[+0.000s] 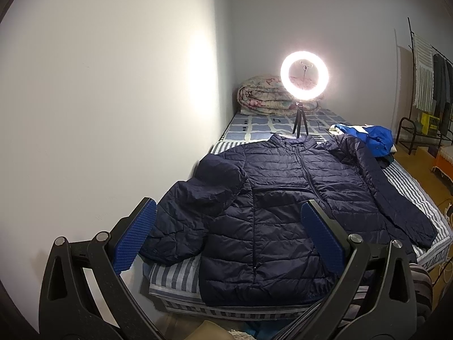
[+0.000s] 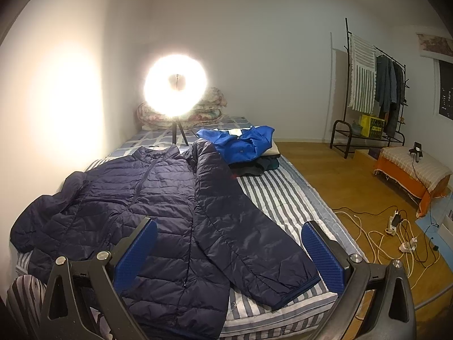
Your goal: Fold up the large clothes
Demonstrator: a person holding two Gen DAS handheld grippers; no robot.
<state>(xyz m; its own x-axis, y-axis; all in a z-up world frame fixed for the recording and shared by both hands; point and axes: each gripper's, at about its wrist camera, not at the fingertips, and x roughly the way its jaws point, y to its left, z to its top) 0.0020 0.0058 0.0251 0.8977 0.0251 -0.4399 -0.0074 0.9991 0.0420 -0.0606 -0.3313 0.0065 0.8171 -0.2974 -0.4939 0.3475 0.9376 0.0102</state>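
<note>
Striped bed [image 2: 283, 198] carried a flat dark jacket [image 2: 158, 198]. Both the left claw [image 1: 229, 238] and right claw [image 2: 229, 252] hung open and empty; best was probably to pinch the sleeve [image 2: 249, 235] at lower center, near its cuff.

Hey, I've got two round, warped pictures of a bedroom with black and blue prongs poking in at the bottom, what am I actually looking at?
Those prongs are two handheld grippers, one per hand, each carrying a fisheye camera looking along its fingers. One picture comes from the left gripper, the other from the right gripper. Both are open and hold nothing. On the striped bed a navy puffer jacket lies spread flat, waiting to be folded. Behind it sit a blue jacket, a lit ring light and a rolled quilt.
</note>
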